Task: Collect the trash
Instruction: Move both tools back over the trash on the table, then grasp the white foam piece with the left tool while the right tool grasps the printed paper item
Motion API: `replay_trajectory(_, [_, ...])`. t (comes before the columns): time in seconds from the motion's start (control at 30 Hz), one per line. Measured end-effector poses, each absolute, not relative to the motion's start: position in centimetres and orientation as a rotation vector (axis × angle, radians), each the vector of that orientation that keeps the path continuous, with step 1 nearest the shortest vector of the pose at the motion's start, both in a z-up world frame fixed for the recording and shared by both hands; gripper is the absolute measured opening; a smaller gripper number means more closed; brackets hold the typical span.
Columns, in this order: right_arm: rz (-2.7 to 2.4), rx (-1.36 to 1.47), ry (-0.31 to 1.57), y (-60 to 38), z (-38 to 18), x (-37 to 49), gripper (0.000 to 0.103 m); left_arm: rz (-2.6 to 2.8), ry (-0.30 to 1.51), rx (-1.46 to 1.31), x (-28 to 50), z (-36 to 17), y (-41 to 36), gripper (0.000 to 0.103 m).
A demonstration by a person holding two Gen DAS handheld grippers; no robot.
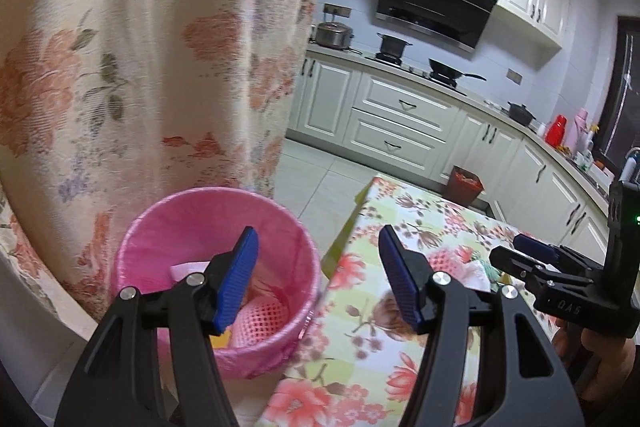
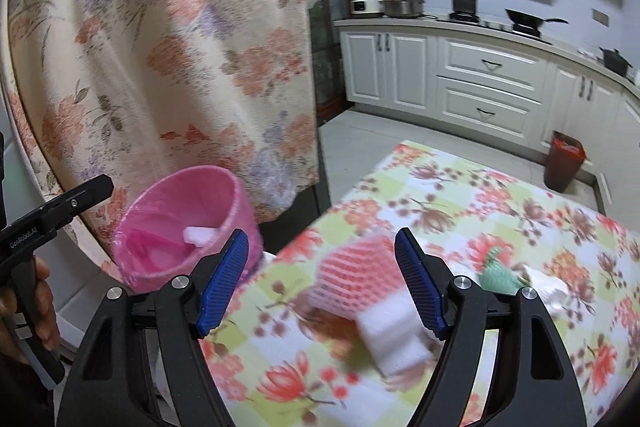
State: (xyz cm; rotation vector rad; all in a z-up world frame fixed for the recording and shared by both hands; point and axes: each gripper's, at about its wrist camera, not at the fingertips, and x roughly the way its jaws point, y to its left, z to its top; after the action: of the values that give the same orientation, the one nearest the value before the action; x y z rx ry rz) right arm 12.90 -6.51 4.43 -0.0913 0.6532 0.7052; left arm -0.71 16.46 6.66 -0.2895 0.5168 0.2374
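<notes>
Beside the flowered counter [image 2: 500,195], on its left, stands a pink-lined waste bin [image 1: 216,259]. Already inside it lie a pink foam net [image 1: 262,319], a white piece [image 2: 202,237] and something yellow [image 1: 222,339], so part of the trash seems collected. Over the bin and the counter edge, the left hand-held gripper [image 1: 318,277] is half open and holds nothing. Further right, trash remains on the counter: a pink foam net [image 2: 356,275], a white foam block [image 2: 394,343] and a green net [image 2: 498,277]. Above these hovers the right hand-held gripper [image 2: 322,285], wide and empty. Far right on the floor is a full red-brown bin [image 2: 564,165].
</notes>
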Motion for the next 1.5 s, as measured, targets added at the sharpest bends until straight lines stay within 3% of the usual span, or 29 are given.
replay_trajectory(0.67, [0.531, -0.001, 0.698, -18.6, 1.5, 14.6, 0.072, 0.107, 0.578, -0.216, 3.5, 5.5, 8.4, 0.06])
replay_trajectory(1.5, [0.415, 0.059, 0.78, -24.8, -3.7, 20.0, 0.075, -0.033, 0.72, -0.172, 10.3, 0.0, 0.8, 0.06])
